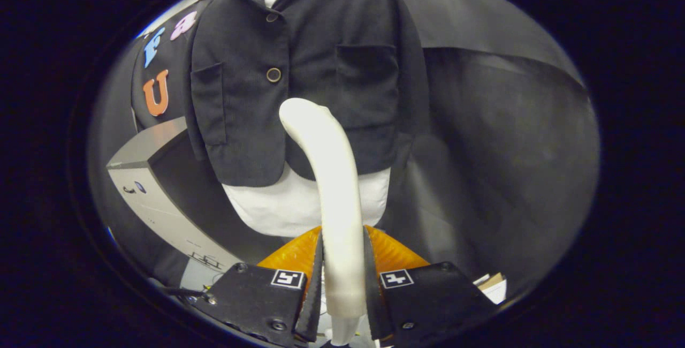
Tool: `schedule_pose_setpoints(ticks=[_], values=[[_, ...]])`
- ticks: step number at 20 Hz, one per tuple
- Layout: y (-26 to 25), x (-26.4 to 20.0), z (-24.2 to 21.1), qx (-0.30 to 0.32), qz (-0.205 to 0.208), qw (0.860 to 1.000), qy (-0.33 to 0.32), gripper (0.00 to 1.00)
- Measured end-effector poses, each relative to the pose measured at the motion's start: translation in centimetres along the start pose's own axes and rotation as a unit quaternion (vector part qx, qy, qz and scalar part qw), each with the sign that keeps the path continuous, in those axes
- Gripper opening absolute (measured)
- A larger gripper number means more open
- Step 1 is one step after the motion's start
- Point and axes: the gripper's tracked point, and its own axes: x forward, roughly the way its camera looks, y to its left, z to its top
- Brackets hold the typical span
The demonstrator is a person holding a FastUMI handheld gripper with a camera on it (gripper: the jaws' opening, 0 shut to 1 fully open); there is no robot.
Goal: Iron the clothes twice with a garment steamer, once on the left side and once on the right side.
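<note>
Your hand-held gripper (342, 284) is clamping both fingers on the steamer (334, 187) low on its rigid, smooth, probably slippery handle, its head nearing the soft, limp jacket (321, 59) hanging just beyond, so keep gripping low and firm.

gripper view | rides on gripper | faces forward along fingers (316, 262) | jacket (299, 69) near

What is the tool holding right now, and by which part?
The tool is shut on the garment steamer, both fingers pressing its lower handle; the head curves up in front of the dark jacket.
</note>
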Motion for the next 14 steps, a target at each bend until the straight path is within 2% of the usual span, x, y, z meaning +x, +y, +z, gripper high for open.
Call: schedule_pose_setpoints(ticks=[7,14], values=[[0.7,-3.5,-5.5,0.012,-0.002,1.000,0.017,0.39],[7.4,-15.1,-12.4,0.023,-0.026,0.999,0.003,0.38]])
